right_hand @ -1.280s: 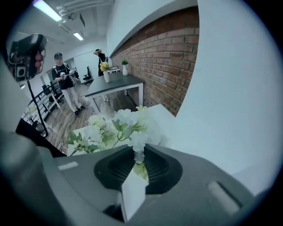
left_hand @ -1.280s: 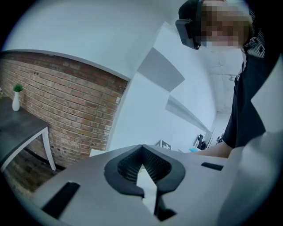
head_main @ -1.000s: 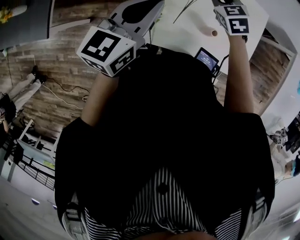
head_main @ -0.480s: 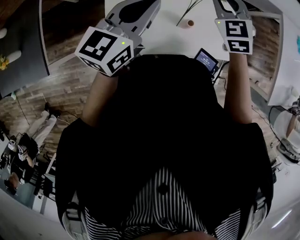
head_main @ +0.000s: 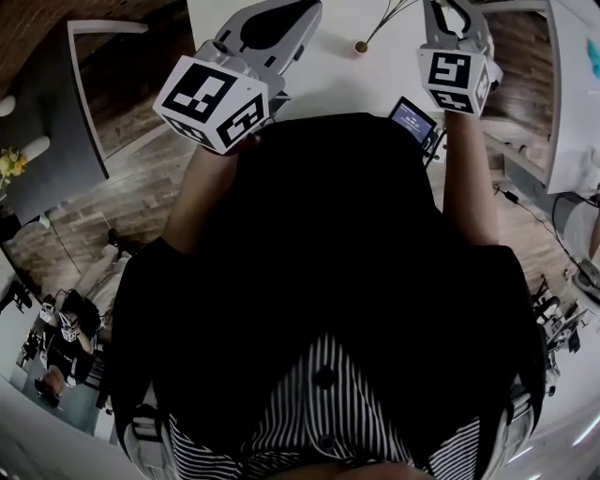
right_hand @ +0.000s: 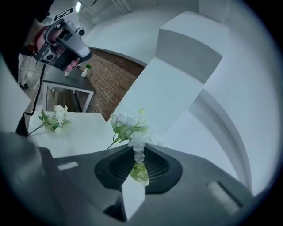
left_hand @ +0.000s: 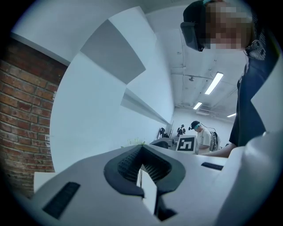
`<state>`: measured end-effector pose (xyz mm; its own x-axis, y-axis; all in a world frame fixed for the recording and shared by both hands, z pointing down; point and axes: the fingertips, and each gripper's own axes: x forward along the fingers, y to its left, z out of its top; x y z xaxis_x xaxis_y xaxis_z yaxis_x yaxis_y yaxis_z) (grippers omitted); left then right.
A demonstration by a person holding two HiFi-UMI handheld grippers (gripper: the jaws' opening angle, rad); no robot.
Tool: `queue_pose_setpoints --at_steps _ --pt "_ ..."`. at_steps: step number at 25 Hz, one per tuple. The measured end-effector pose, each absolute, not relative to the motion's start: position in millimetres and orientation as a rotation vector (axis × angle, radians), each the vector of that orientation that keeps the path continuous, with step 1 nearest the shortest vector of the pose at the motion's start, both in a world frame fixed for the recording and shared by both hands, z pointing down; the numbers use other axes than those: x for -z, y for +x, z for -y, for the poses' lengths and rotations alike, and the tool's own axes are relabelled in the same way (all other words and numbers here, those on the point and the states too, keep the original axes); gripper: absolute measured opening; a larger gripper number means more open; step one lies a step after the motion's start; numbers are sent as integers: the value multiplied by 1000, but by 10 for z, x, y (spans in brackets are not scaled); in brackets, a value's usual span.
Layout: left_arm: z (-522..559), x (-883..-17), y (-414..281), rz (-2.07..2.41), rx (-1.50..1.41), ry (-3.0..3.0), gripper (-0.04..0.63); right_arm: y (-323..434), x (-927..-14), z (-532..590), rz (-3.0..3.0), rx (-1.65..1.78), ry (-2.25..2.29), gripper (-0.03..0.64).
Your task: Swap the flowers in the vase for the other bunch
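- Clamping narrow on the held bunch (right_hand: 128, 128), your right gripper (right_hand: 136, 154) has its jaws nearly together. White blooms and green leaves rise just past the tips, and one pale leaf sits between the dark ribbed pads.
- Other bunch (right_hand: 55, 115): white blooms and green leaves, lying flat on the white table (right_hand: 88, 128). It is left of your right gripper and well apart from it, with its stem trailing to the near left.
- Left gripper (left_hand: 141, 149): the jaws are drawn in so that the tips meet at the far end. A thin dark line shows in the slit nearer to you, and that view does not tell what it is.
- Left marker cube (head_main: 214, 101) and right marker cube (head_main: 455, 80): one on each gripper, both raised over the near edge of the white table, either side of your body.
- Thin stems (head_main: 382, 19): on the table between your two grippers, fanning from a small brown end (head_main: 360, 46). The head view does not tell which bunch they belong to.
- Small screen (head_main: 413, 119): at the near table edge, just left of your right forearm.
- Grey table (head_main: 47, 141): far to your left, well apart from the white one, with yellow flowers (head_main: 9, 164) at its left side.
- Brick wall (left_hand: 22, 119): at the left of the left gripper view.
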<state>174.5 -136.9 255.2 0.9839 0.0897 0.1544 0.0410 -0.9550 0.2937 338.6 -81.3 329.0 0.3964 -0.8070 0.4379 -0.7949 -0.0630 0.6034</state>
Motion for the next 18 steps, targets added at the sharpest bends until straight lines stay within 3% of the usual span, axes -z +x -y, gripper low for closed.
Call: queue_pose_setpoints --at_steps 18 --pt "1336 -2693 1883 -133 -306 2817 0 3013 -3899 604 1388 125 1733 68"
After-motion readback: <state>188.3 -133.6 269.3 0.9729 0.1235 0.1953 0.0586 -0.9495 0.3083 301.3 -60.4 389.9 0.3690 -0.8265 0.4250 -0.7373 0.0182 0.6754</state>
